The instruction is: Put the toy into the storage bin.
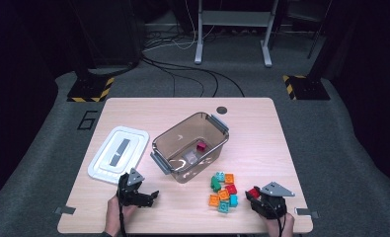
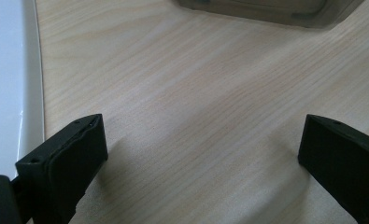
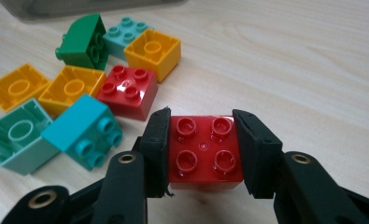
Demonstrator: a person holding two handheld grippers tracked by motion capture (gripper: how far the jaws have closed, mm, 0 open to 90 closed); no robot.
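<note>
Fingers of your right gripper (image 3: pixel 201 149) are clamped on a red brick (image 3: pixel 204 151), one finger against each side, studs facing up; in the high view that gripper (image 1: pixel 257 196) sits at the near right part of the desk (image 1: pixel 252 128) with the red brick (image 1: pixel 253 192) at its front. Whether the brick rests on the desk or is raised just above it cannot be told. Just beside it, toward the middle of the desk, lies a loose cluster of bricks (image 1: pixel 223 191): a second red brick (image 3: pixel 126 91) nearest the held one, a turquoise brick (image 3: pixel 81 130) on its side, a pale green brick (image 3: pixel 18 135) with its hollow underside up, three orange bricks (image 3: pixel 152 51) also underside up, a dark green brick (image 3: pixel 81 42) and a light blue brick (image 3: pixel 124 30). Your left gripper (image 1: pixel 145 197) rests at the near left of the desk, its fingers (image 2: pixel 74 158) spread wide over bare wood with nothing between them. A white lid (image 1: pixel 118 153) lies flat just beyond it. The clear box (image 1: pixel 190 145) stands near the centre of the desk, uncovered, with a small dark red block (image 1: pixel 201 146) and a clear piece (image 1: pixel 190 157) inside.
</note>
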